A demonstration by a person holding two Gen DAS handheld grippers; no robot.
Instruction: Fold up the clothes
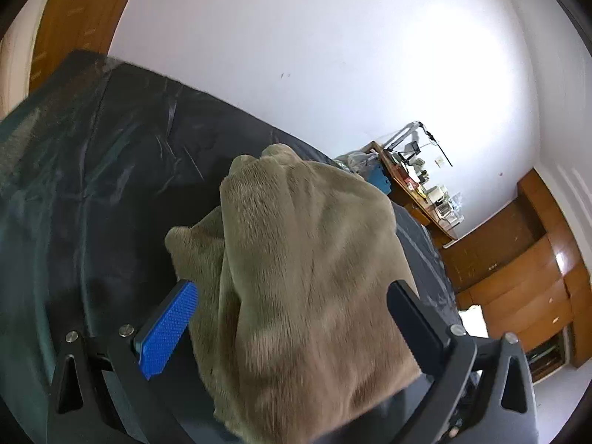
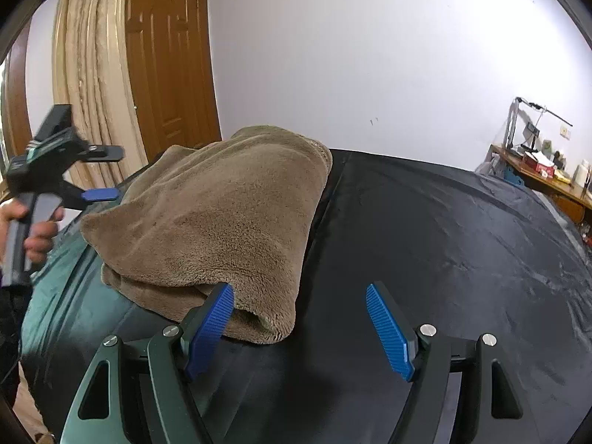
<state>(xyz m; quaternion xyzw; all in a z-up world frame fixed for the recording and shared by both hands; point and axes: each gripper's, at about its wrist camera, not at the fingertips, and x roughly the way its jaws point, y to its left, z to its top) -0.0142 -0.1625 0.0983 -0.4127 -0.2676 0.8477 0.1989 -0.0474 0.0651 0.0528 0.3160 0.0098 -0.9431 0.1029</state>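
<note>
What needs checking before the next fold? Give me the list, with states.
1. Right claw open: ok.
2. Left claw open, nothing between its jaws: ok.
3. Brown fleece garment resting in a bundle on the dark cover: ok.
4. Garment between the right claw's jaws for a grasp: not ok; only one finger overlaps the near edge.
5. Layers lined up on the far side: cannot tell, hidden.

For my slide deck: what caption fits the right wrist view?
Open right gripper beside a folded tan fleece garment on black sheeting, left gripper open beyond it.
</note>
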